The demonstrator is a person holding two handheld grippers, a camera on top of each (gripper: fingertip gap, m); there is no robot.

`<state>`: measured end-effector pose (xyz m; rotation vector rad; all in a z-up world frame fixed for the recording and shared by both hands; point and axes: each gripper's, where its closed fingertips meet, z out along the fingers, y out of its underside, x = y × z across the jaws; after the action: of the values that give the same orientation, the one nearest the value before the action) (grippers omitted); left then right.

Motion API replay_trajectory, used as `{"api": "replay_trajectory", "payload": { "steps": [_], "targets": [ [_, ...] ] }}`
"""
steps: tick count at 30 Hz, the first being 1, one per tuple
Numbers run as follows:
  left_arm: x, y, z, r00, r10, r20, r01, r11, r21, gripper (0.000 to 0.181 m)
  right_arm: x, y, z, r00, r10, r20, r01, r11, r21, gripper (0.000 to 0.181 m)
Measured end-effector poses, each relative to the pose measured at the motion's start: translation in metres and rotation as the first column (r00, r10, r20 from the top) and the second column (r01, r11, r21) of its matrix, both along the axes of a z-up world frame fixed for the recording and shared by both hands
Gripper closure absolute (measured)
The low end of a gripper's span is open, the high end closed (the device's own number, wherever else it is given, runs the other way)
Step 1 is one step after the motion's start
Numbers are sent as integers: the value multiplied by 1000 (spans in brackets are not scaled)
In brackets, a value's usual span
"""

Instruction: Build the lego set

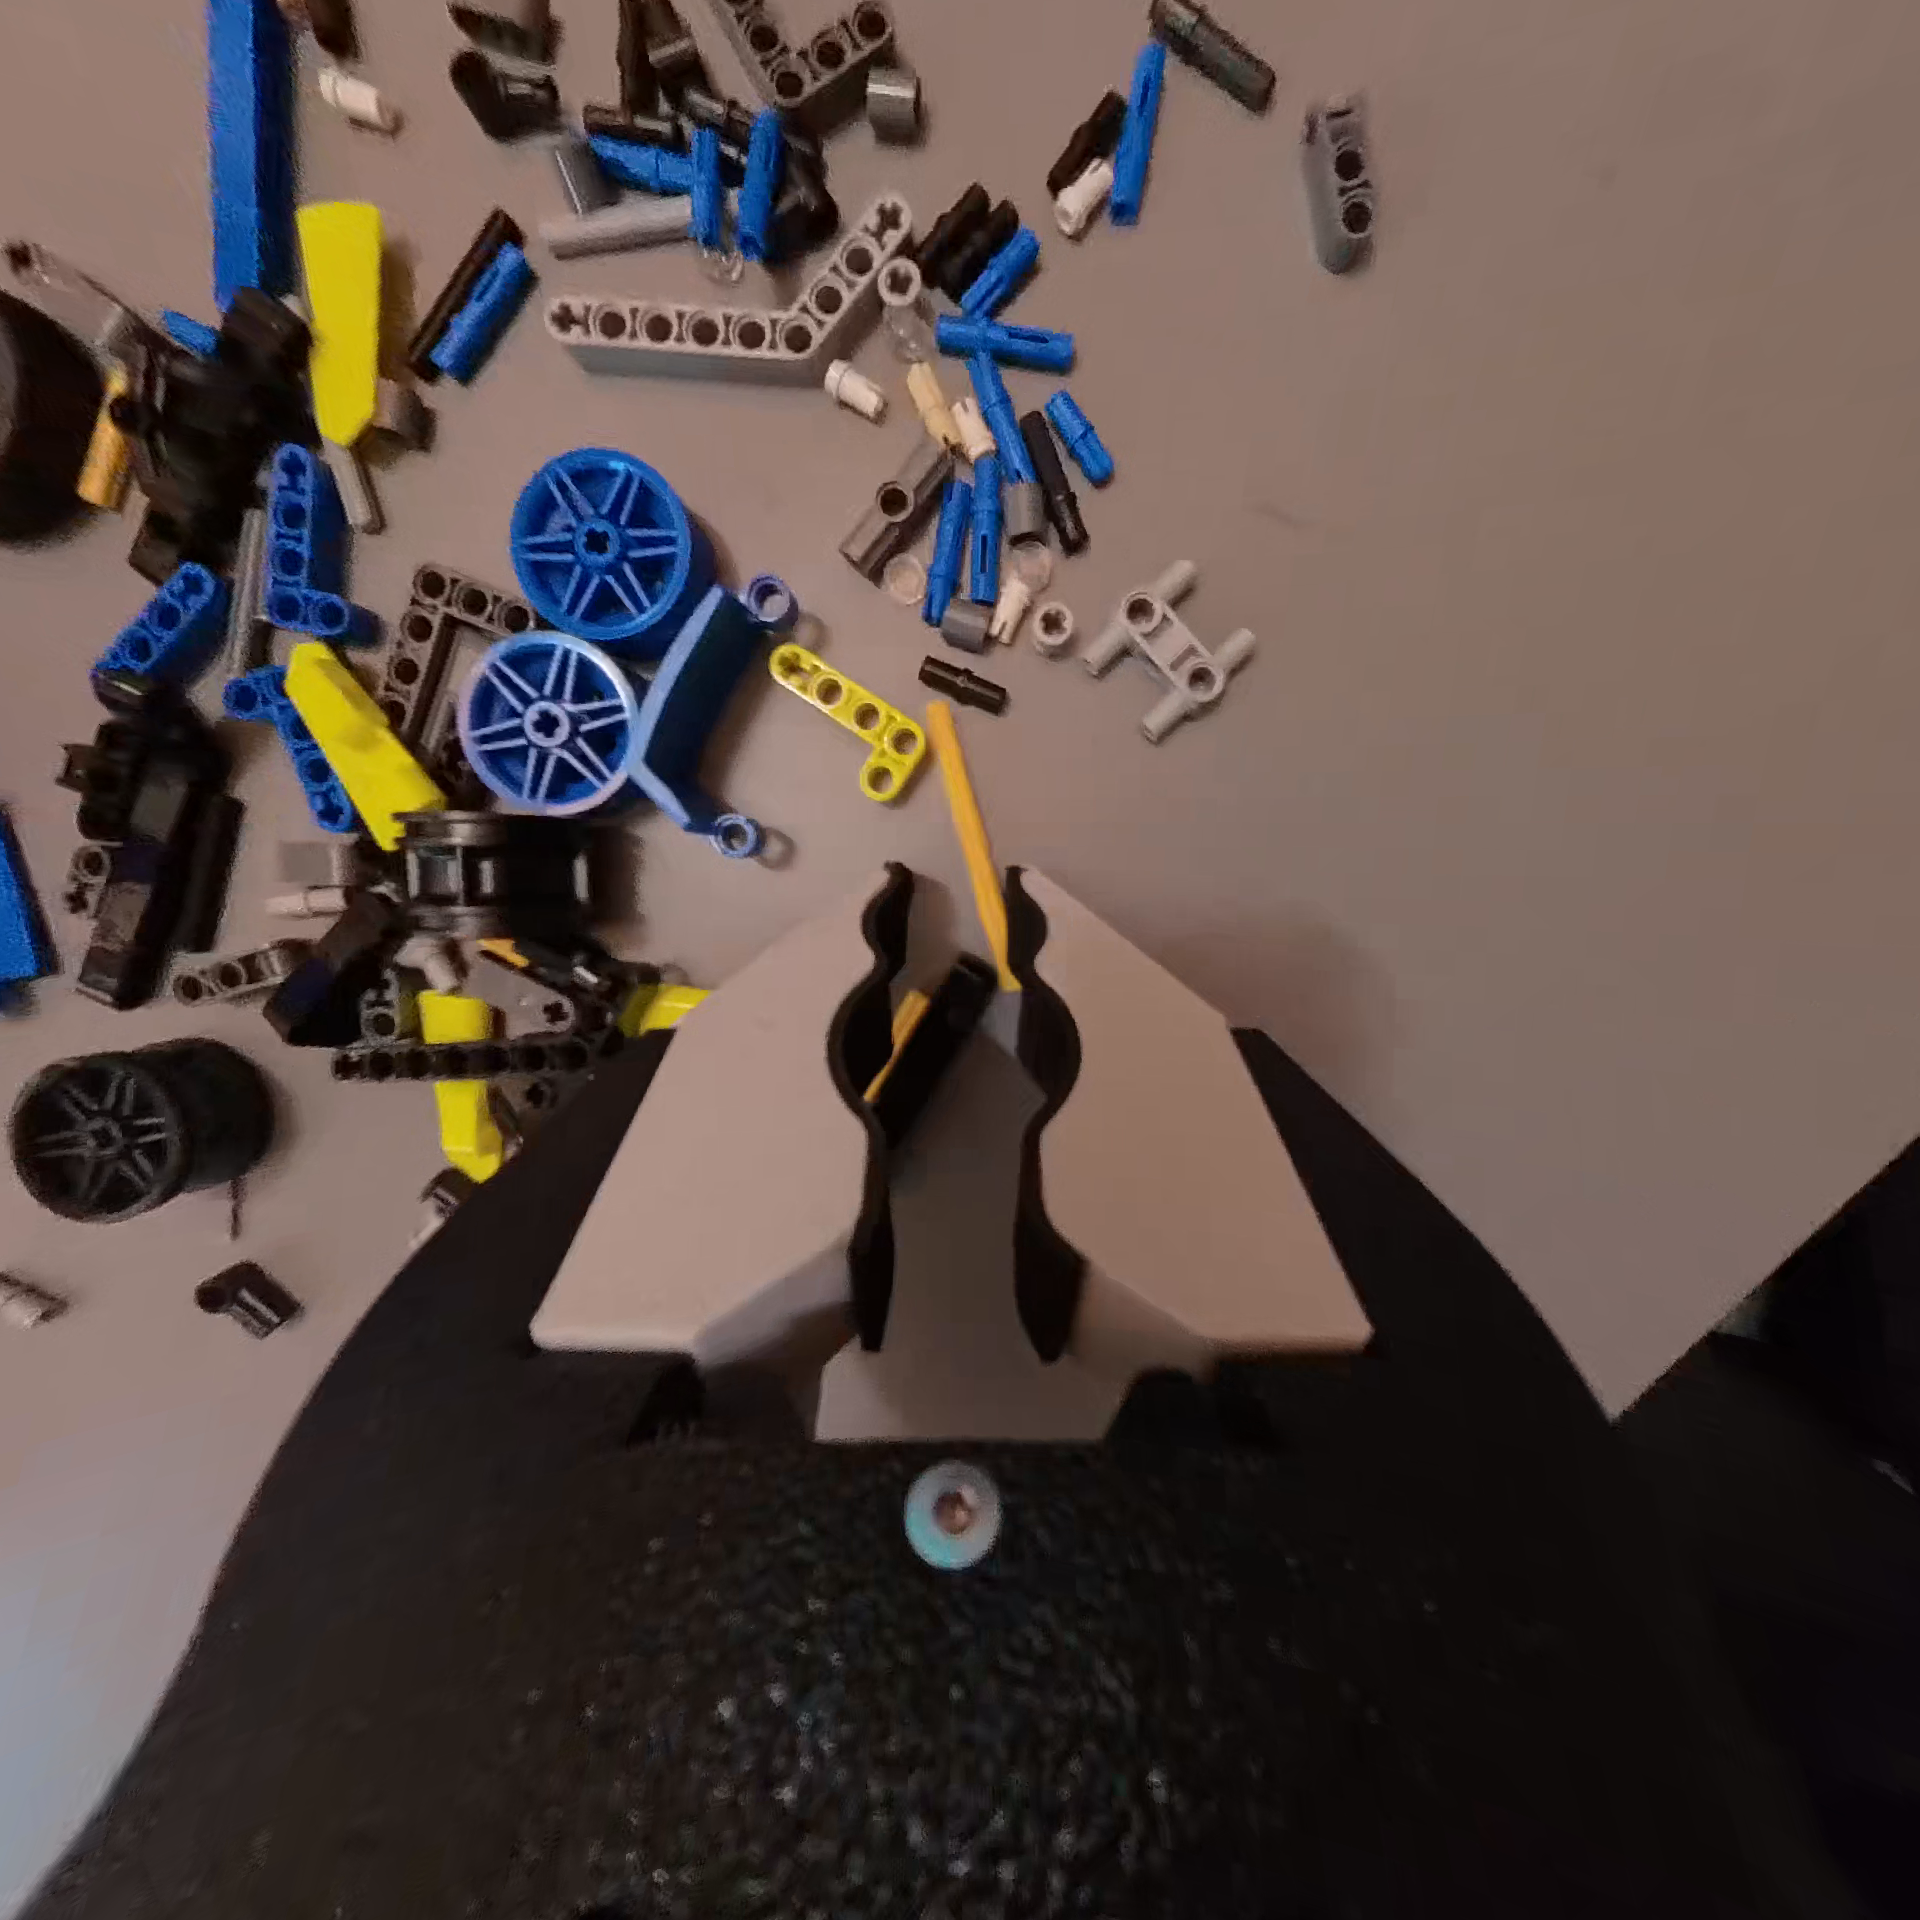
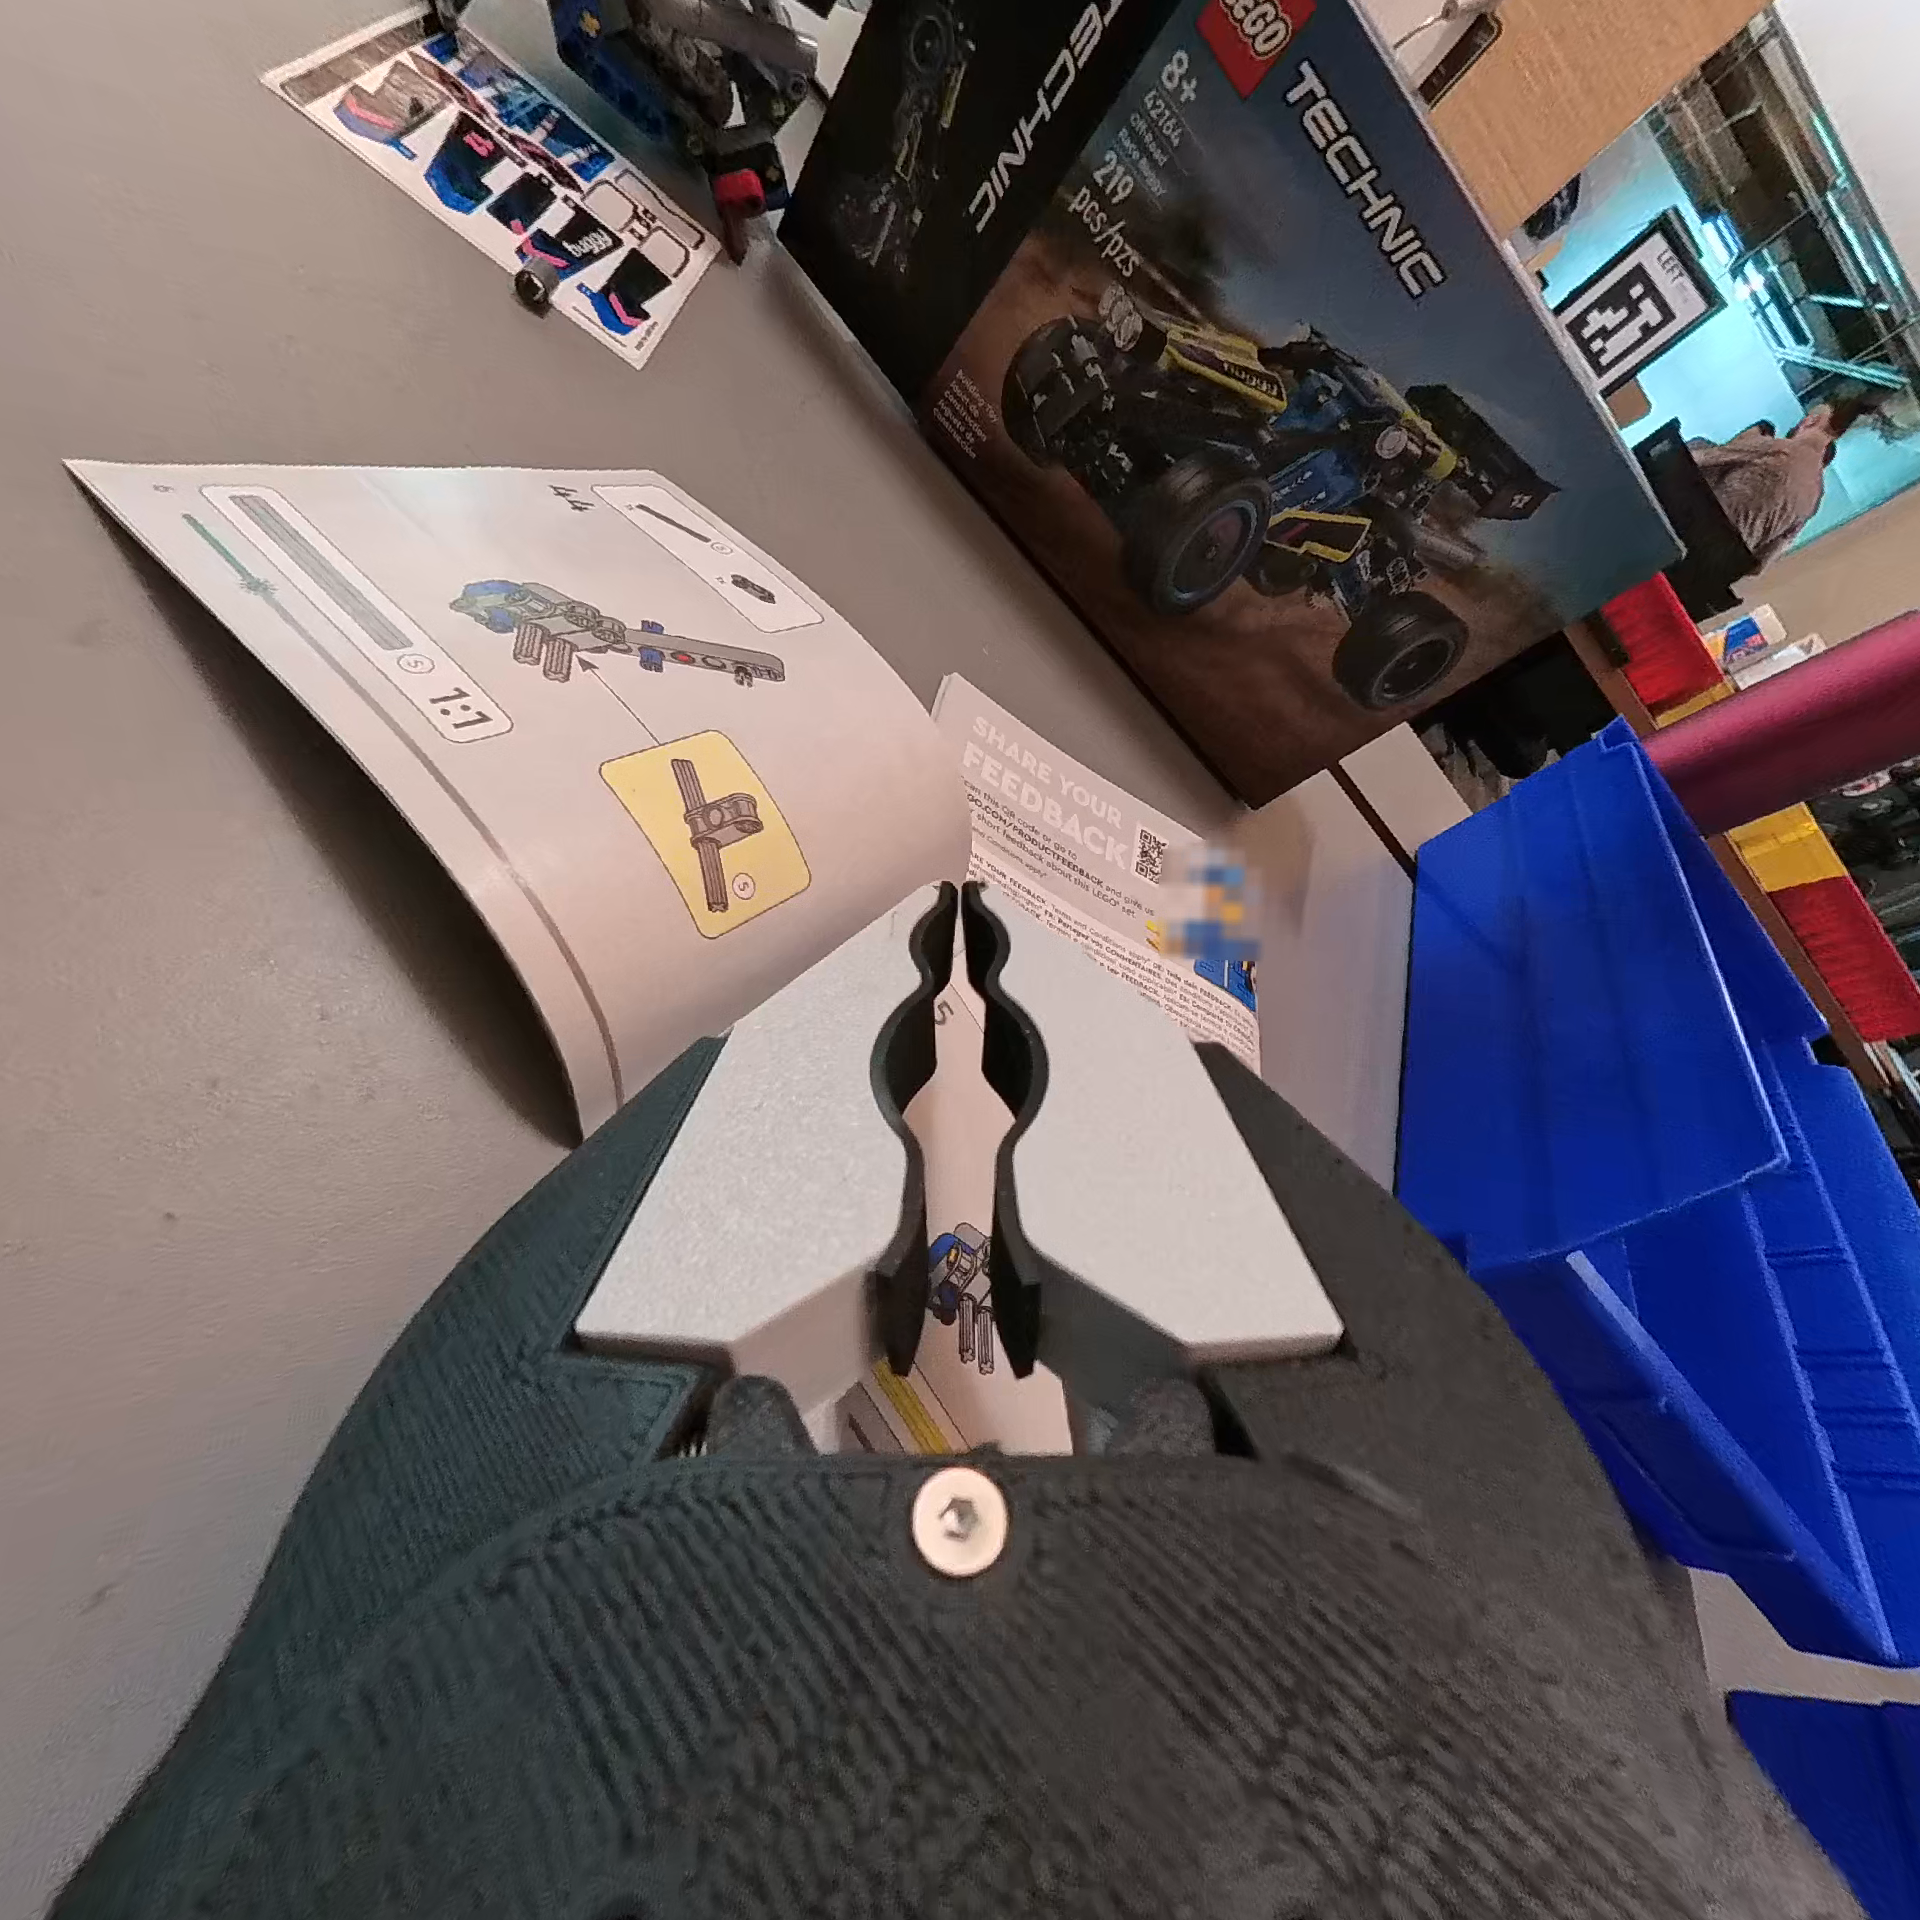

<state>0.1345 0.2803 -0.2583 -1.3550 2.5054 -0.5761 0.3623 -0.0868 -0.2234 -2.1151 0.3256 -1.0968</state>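
Note:
In the left wrist view my left gripper (image 1: 958, 885) hangs above the grey table, shut on a small black piece (image 1: 940, 1039) with a thin yellow axle (image 1: 961, 810) through it. The axle sticks out past the fingertips. Loose bricks lie ahead and to the left: two blue wheels (image 1: 597, 551), a black wheel (image 1: 114, 1127), a yellow L-beam (image 1: 852, 717), a grey bent beam (image 1: 717, 332) and several blue pins. In the right wrist view my right gripper (image 2: 958, 896) is shut and empty, over the open instruction booklet (image 2: 582, 665).
A part-built black and yellow assembly (image 1: 468, 997) lies left of my left gripper. The set's box (image 2: 1247, 343) stands behind the booklet, with a sticker sheet (image 2: 488, 187) and another part-built model (image 2: 675, 73) further back. Blue bins (image 2: 1662, 1195) stand at the right. Left tips to right tips: about 45 cm. Between my left fingertips and the black wheel (image 1: 114, 1127) there is roughly 15 cm.

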Motion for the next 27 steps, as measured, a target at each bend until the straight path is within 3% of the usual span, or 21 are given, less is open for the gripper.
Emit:
{"api": "replay_trajectory", "payload": {
  "steps": [1,7,13,15,18,20,22,27],
  "targets": [
    [-1,-3,0,1000,-8,-9,8,1000,-7,179,-1,0,1,1000,3,7,-3,1000,6,181],
    [5,-12,2,999,-39,32,39,999,-3,181,-32,4,26,998,51,32,-55,991,120,179],
    [27,-59,49,968,-110,225,129,989,-69,181,-117,24,29,939,328,-108,-304,934,190,176],
    [38,-98,64,935,-200,292,230,971,-69,181,-138,22,15,890,410,-200,-390,911,130,169],
    [47,-187,75,871,-344,352,412,900,-140,181,-154,4,-6,834,447,-323,-474,881,-5,161],
    [45,-252,72,832,-428,353,516,831,-208,181,-154,-11,-14,813,456,-363,-501,865,-37,159],
    [38,-306,57,799,-521,299,592,769,-241,181,-154,-24,-17,776,475,-414,-510,860,31,158],
    [52,-367,18,768,-603,217,636,757,-146,181,-155,-56,-23,700,494,-515,-504,853,132,151]
  ]
}}
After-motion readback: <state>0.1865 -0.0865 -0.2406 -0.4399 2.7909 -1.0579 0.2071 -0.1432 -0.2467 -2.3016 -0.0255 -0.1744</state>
